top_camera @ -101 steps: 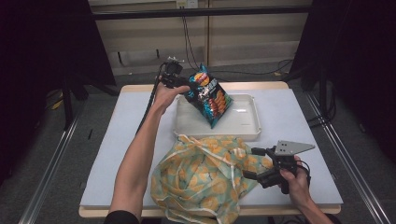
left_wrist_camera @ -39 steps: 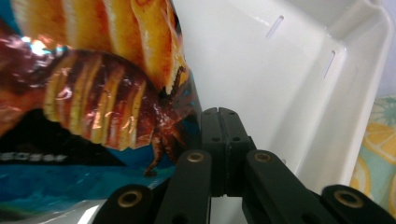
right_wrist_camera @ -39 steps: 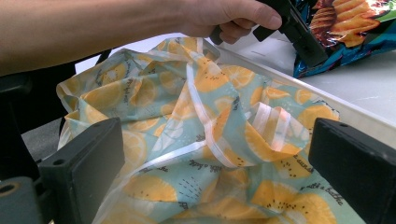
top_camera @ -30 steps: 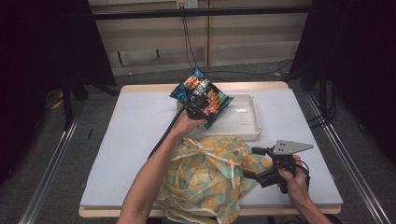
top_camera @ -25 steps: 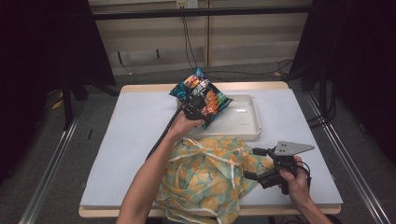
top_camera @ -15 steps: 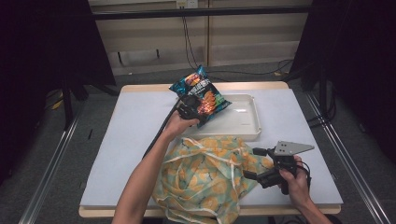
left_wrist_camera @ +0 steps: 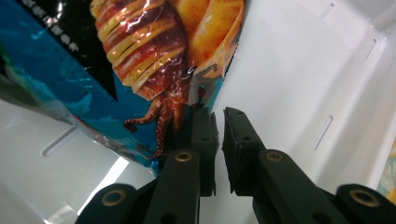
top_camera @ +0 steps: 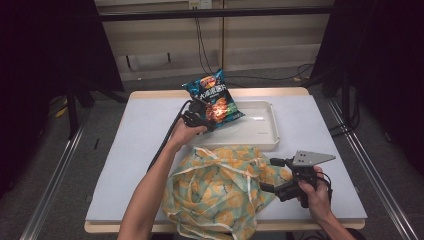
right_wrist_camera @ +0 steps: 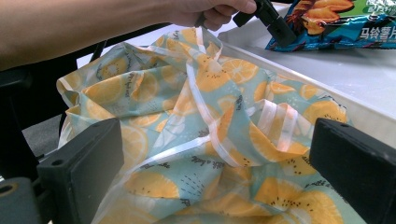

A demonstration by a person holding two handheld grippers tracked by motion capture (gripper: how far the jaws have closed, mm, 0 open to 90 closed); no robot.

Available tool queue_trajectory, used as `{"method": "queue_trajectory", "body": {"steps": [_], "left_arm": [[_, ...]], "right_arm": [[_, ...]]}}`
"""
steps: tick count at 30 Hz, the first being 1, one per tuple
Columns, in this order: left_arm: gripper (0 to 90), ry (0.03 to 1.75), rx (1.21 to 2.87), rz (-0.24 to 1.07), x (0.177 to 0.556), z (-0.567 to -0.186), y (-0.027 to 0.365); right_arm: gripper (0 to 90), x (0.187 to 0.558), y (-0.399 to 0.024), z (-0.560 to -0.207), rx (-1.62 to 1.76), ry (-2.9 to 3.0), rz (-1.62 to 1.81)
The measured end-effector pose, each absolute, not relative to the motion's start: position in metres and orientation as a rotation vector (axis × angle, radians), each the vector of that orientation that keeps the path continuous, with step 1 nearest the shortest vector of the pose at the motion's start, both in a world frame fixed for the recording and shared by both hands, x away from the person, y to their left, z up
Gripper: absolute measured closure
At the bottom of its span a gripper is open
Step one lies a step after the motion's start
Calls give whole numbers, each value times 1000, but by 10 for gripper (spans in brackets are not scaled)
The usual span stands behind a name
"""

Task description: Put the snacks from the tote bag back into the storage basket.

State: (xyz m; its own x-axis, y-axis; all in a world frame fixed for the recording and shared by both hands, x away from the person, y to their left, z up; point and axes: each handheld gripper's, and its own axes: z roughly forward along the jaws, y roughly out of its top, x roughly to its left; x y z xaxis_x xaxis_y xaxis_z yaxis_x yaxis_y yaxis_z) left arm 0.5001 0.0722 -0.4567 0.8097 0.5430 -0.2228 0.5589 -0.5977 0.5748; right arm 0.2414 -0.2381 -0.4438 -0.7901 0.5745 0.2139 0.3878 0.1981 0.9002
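Observation:
A blue chip bag point(top_camera: 215, 97) with a squid picture leans tilted over the left end of the white tray point(top_camera: 260, 135). My left gripper point(top_camera: 207, 122) sits at the bag's lower near edge. In the left gripper view its jaws point(left_wrist_camera: 218, 114) have just been opening. A narrow gap stands between them with nothing in it, and the chip bag point(left_wrist_camera: 116, 60) lies just left of the left jaw. My right gripper point(top_camera: 272, 175) stands wide open at the right edge of the lemon-print cloth bag point(top_camera: 215, 192), whose fabric point(right_wrist_camera: 210, 140) lies between the jaws point(right_wrist_camera: 219, 156).
The tray point(left_wrist_camera: 289, 70) has slotted walls and its right part is bare. The cloth bag lies crumpled against the tray's near wall, reaching the table's front edge. The left forearm crosses the table from the bottom. Black cable trails from the left gripper.
The left hand has shifted a little to the left at the chip bag's lower edge, and the bag has tipped slightly. The right gripper and cloth bag have stayed put.

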Motion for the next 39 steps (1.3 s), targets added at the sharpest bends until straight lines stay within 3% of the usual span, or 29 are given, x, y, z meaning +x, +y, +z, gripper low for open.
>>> {"method": "queue_trajectory", "body": {"steps": [6,39], "left_arm": [[899,807,2349,-34,503,-457,78],[900,962,2220,15,507,-459,97]], "right_arm": [[24,241,-238,-444,934,2294,1643],[23,243,-239,-444,957,2284,1644]]}}
